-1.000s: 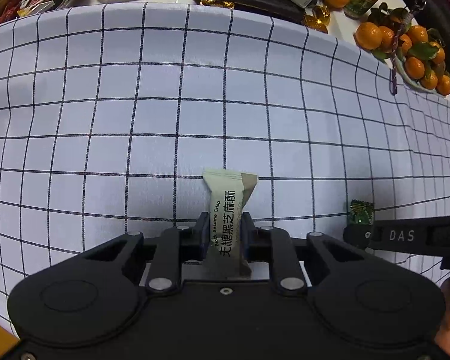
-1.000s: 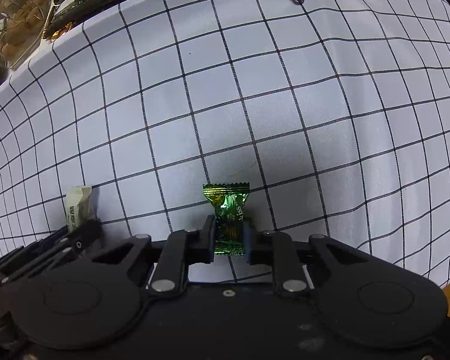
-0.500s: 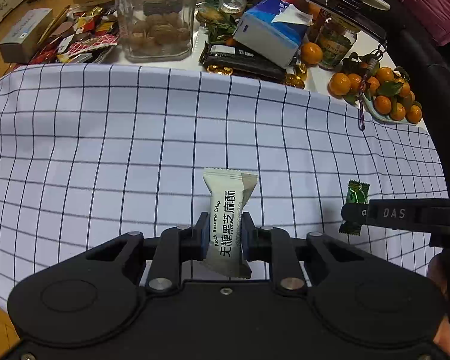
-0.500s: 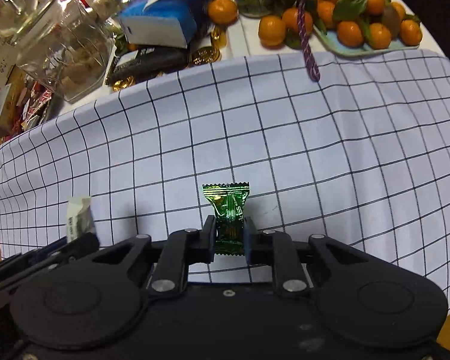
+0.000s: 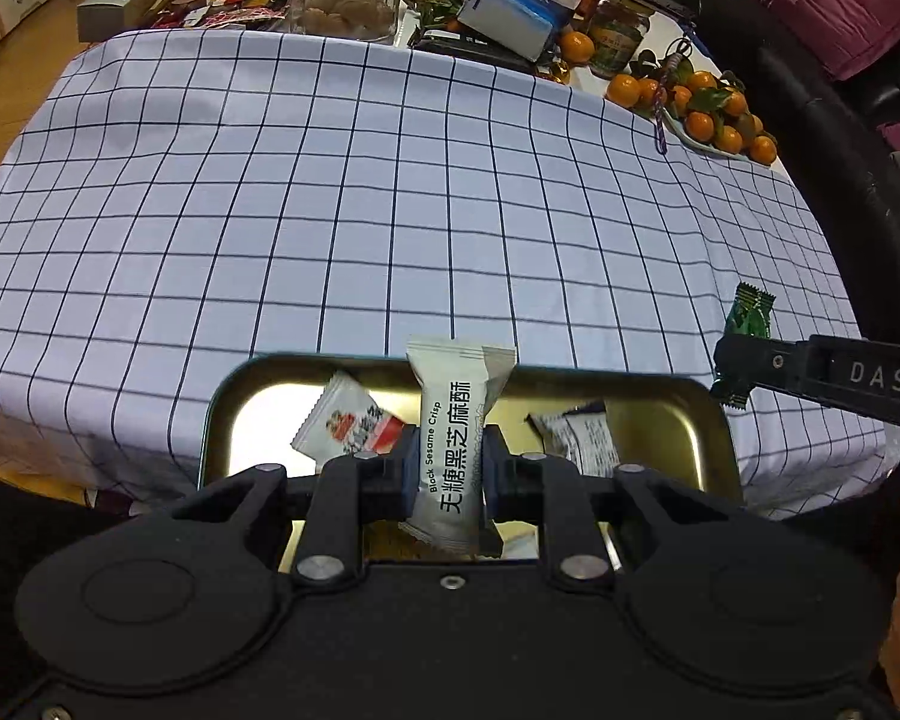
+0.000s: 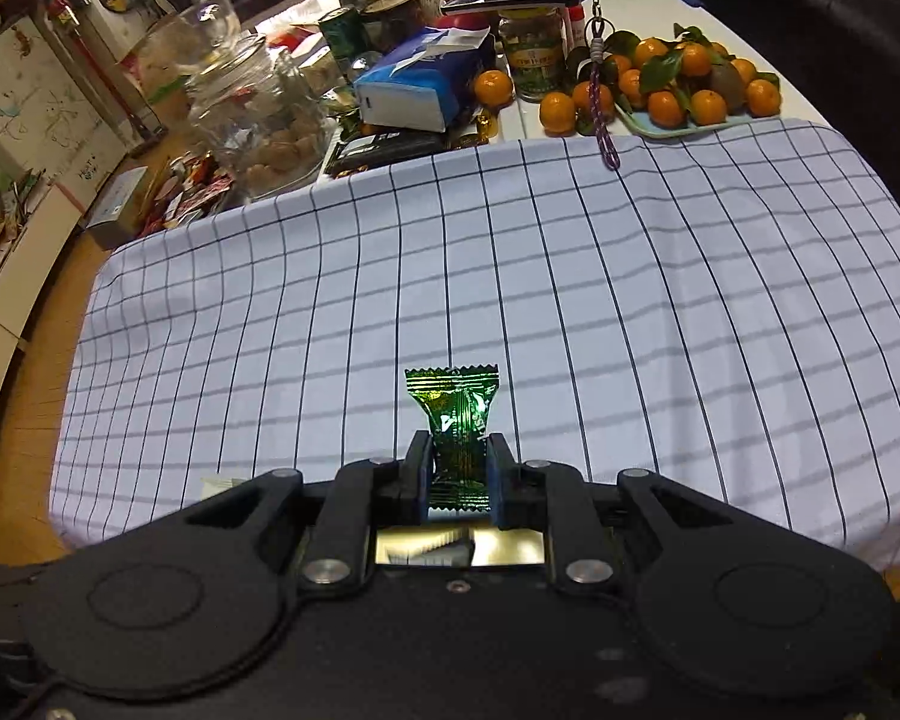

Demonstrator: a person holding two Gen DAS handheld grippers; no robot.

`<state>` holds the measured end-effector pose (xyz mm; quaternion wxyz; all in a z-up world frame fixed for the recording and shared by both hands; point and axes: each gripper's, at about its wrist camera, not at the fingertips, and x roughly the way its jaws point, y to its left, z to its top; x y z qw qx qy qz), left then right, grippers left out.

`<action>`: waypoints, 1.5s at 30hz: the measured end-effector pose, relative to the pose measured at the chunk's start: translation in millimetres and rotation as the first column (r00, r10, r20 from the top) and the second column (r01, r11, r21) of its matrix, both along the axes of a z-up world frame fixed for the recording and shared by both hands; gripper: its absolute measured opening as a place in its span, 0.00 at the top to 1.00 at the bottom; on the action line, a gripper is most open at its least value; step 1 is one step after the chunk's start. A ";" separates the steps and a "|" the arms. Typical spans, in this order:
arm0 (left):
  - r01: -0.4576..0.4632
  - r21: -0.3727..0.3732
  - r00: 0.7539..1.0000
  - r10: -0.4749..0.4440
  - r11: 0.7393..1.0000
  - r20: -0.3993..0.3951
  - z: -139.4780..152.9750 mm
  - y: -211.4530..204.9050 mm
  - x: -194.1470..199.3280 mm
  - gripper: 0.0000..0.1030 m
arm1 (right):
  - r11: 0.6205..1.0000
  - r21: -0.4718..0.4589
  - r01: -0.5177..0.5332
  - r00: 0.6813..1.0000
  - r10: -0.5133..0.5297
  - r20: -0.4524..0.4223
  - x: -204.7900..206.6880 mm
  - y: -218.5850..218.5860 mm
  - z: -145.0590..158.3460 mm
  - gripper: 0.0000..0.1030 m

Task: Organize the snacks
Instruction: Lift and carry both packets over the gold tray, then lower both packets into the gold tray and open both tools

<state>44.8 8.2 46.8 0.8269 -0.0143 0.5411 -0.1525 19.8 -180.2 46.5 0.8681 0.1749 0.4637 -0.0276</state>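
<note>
Two grippers, each clamped on a snack: my left gripper (image 5: 450, 468) pinches the sesame crisp bar (image 5: 459, 438) above the gold tin (image 5: 678, 414); at three o'clock, my right gripper (image 6: 459, 471) squeezes the green candy (image 6: 456, 420) over the checked bench (image 6: 630, 300)

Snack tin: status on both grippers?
Left gripper shut on sesame crisp bar. Right gripper shut on green candy. Gold tin below, path clear.
</note>
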 end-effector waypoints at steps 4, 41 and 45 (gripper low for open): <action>0.014 0.029 0.999 -0.015 0.999 0.037 -3.2 -0.1 -27.2 0.74 | 1.000 -0.011 -0.003 1.000 0.003 0.000 -45.5 11.7 -4.0 0.81; 0.021 0.180 1.000 -0.018 0.983 -0.017 -25.4 -14.2 -45.1 0.65 | 0.999 -0.038 -0.005 0.990 0.000 -0.139 -89.5 23.4 -31.7 0.69; 0.002 0.202 1.000 0.002 0.979 -0.018 -27.4 -11.5 -44.3 0.65 | 0.998 -0.060 -0.018 0.989 0.009 -0.150 -89.6 26.2 -34.0 0.69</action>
